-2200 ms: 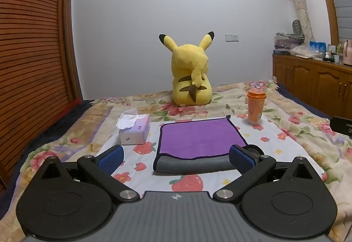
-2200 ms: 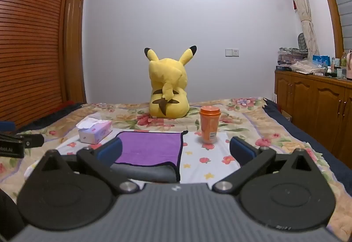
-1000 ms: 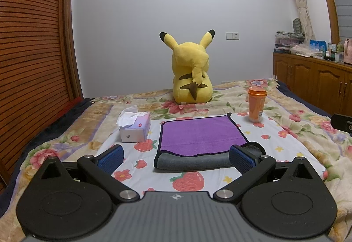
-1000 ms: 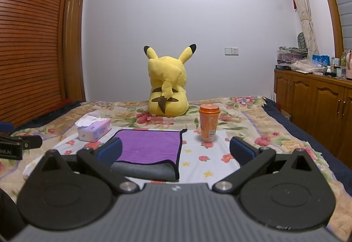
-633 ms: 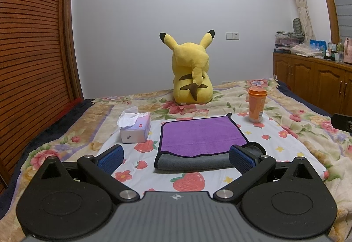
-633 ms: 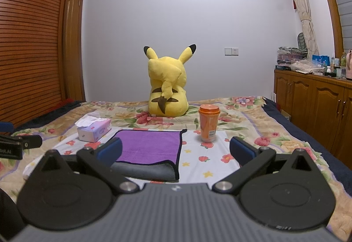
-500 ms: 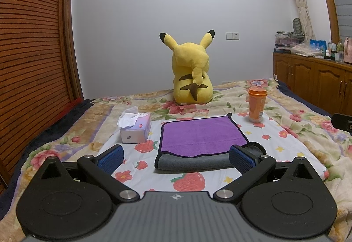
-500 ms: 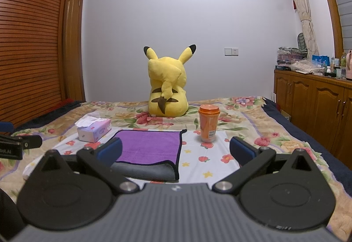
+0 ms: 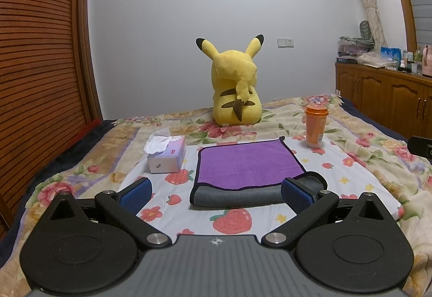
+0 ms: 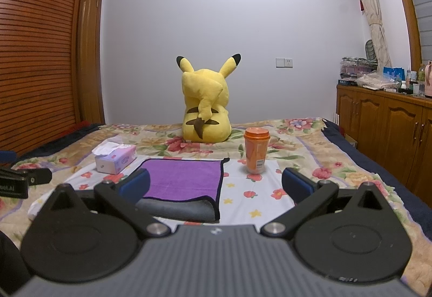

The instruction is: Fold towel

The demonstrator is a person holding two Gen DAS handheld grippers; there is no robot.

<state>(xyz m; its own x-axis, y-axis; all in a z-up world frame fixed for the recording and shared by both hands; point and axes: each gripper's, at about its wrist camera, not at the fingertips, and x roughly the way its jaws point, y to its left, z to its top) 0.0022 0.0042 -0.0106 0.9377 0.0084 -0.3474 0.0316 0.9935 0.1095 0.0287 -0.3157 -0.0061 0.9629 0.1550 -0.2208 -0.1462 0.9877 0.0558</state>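
A purple towel (image 9: 247, 163) with a grey underside lies folded flat on the bed, its grey fold edge nearest me. It also shows in the right wrist view (image 10: 186, 179). My left gripper (image 9: 216, 195) is open and empty, held above the bed just short of the towel's near edge. My right gripper (image 10: 216, 186) is open and empty, above the bed to the right of the towel. The left gripper's body (image 10: 24, 180) shows at the left edge of the right wrist view.
A tissue box (image 9: 167, 155) stands left of the towel. An orange cup (image 9: 315, 125) stands at its far right. A yellow plush toy (image 9: 235, 91) sits behind. The floral bedspread (image 9: 364, 162) covers the bed. Wooden cabinets (image 9: 391, 102) line the right wall.
Both grippers have stayed nearly still and open. The towel has not moved.
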